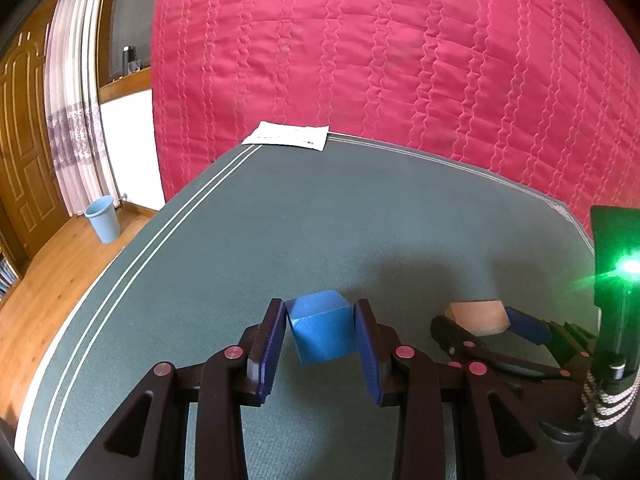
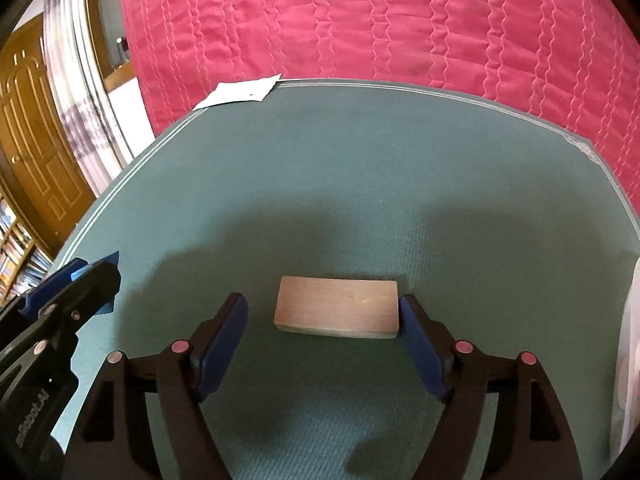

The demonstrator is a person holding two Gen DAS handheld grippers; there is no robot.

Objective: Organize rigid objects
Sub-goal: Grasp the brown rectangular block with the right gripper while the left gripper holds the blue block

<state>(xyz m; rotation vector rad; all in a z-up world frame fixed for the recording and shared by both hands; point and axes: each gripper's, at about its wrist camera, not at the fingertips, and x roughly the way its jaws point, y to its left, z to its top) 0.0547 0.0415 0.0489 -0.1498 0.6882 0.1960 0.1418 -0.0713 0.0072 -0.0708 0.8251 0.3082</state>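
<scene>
Left wrist view: we are clamping a blue cube (image 1: 322, 330) in the left gripper (image 1: 320, 340) over the green mat (image 1: 280, 220). Beside it, our right gripper (image 2: 322, 344) is straddling, jaws apart, a wooden block (image 2: 338, 312) on the mat; closing comes next, we judge.

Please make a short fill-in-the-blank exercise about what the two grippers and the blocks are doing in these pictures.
1. The left gripper is shut on the ____ cube.
2. The right gripper is ____ around the wooden block.
3. The wooden block lies on the ____ mat.
4. A white ____ lies at the mat's far edge.

Missing words: blue; open; green; paper
</scene>
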